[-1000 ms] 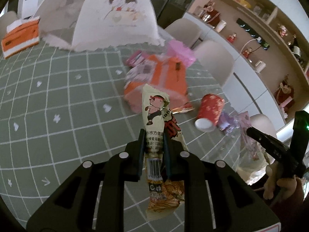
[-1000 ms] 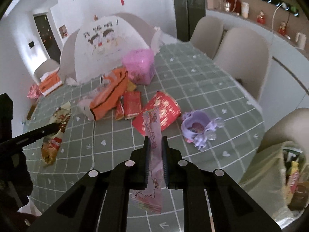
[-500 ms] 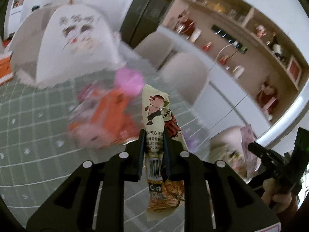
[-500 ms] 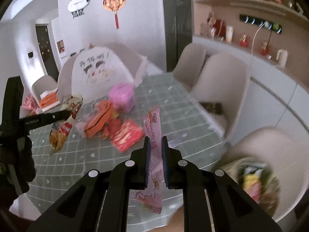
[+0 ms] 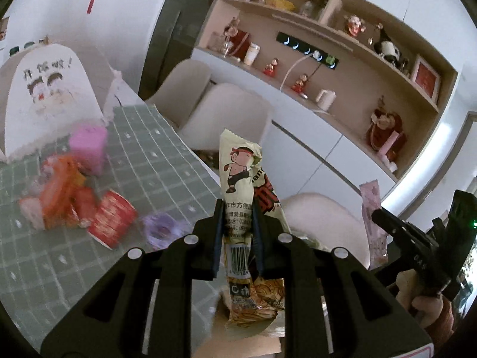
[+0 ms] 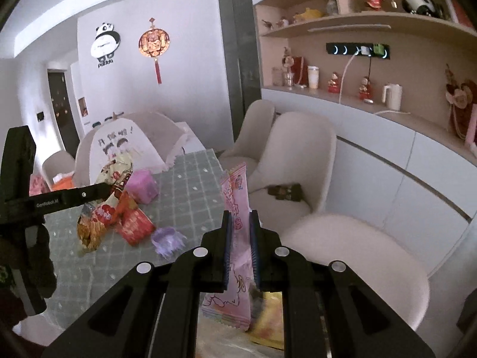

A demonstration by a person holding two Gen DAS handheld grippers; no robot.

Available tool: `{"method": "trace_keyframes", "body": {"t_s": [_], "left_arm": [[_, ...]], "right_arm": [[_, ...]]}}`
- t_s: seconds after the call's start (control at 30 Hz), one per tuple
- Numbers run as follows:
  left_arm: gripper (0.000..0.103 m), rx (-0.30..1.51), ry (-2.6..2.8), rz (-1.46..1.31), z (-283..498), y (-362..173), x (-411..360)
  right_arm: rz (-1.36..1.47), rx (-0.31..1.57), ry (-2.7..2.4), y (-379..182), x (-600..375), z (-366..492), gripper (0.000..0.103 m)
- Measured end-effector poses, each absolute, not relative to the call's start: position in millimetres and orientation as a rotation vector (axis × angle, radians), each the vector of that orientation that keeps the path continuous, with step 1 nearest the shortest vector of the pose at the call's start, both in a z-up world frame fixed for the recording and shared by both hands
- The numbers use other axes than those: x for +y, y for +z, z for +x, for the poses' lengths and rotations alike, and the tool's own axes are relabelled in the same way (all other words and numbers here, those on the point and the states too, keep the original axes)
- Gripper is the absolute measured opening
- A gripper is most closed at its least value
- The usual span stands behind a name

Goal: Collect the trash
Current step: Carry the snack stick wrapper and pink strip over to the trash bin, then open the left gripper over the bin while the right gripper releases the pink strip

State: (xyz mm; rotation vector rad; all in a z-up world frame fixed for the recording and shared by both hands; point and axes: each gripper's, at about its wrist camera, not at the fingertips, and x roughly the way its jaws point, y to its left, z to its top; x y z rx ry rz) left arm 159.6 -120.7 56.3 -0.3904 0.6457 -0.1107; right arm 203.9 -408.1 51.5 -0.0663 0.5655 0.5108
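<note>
My left gripper [image 5: 237,228] is shut on a cream snack wrapper [image 5: 241,173] with a cartoon boy, held upright in the air past the table's edge. My right gripper [image 6: 240,232] is shut on a pink wrapper [image 6: 237,191], also lifted off the table. Each gripper shows in the other view: the right one [image 5: 384,223] at the right with its pink wrapper [image 5: 371,205], the left one [image 6: 98,192] at the left with its cream wrapper [image 6: 116,173]. Yellow packaging [image 6: 266,325] shows blurred just below the right gripper.
On the green checked tablecloth [image 5: 167,161] lie a red packet [image 5: 111,222], an orange bag [image 5: 58,191], a pink tub [image 5: 88,146] and a purple cup [image 5: 162,228]. A white mesh food cover [image 5: 47,95] stands behind. Beige chairs [image 6: 298,161] line the table's right side.
Both grippers have lifted and swung right, away from the table toward the chairs, each keeping its wrapper. The trash on the table has dropped to the left of both views.
</note>
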Motion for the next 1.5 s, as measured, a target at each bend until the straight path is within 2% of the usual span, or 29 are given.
{"method": "trace_keyframes", "body": {"t_s": [0.47, 0.93, 1.33, 1.5], "left_arm": [[0.016, 0.805, -0.14, -0.366, 182, 7, -227], [0.016, 0.901, -0.119, -0.391, 214, -36, -256], [0.016, 0.918, -0.19, -0.397, 235, -48, -281], [0.028, 0.922, -0.227, -0.405, 237, -54, -291]], "right_arm": [[0.01, 0.643, 0.498, 10, -505, 223, 0.013], [0.031, 0.696, 0.519, -20, -517, 242, 0.013], [0.062, 0.72, 0.501, -28, -524, 252, 0.013], [0.061, 0.727, 0.501, -31, -524, 252, 0.013]]}}
